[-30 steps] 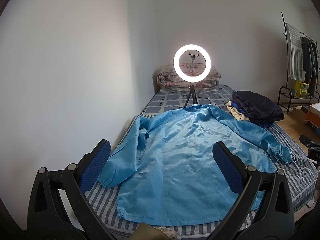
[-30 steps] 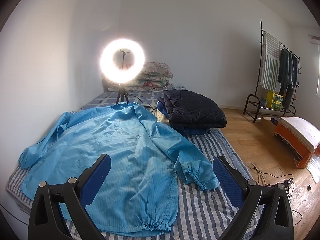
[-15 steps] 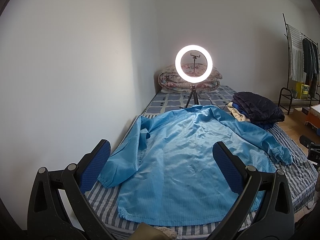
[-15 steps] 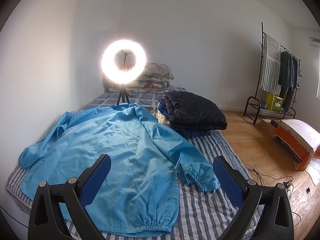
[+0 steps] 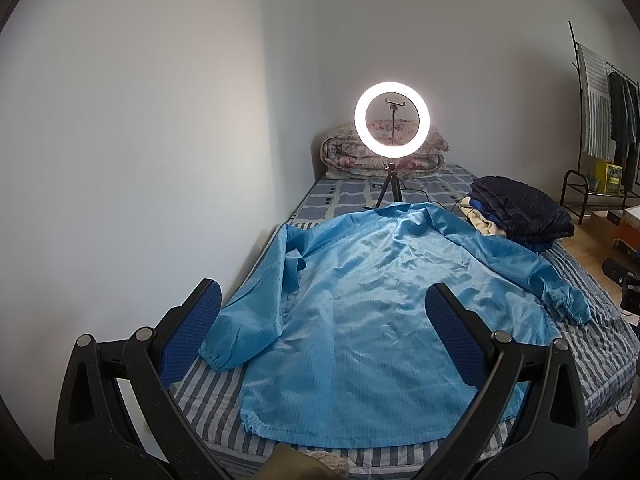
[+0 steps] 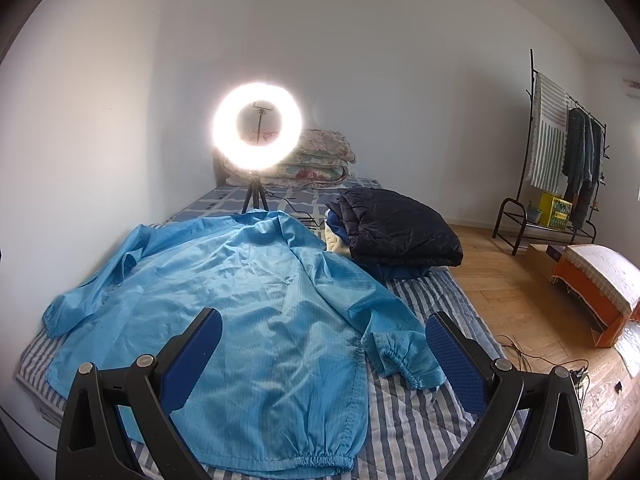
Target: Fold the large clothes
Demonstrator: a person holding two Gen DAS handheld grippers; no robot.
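Both tools gape above shiny, wrinkled blue jacket [image 5: 360,320].

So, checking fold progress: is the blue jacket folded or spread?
Spread: the shiny light-blue jacket lies flat on the striped bed, both sleeves out.

My left gripper [image 5: 322,328] has a black plastic frame: two angled arms, each with a triangular cut-out near its base. Two round silver screw heads sit on each arm behind the fingers. The fingers [image 5: 192,330] carry flat blue pads with a fine dimpled texture. My right gripper [image 6: 324,354] is of identical build: black arms, the same triangular cut-outs, paired silver screw heads, and blue textured fingers [image 6: 456,362]. I see no markings on either unit.
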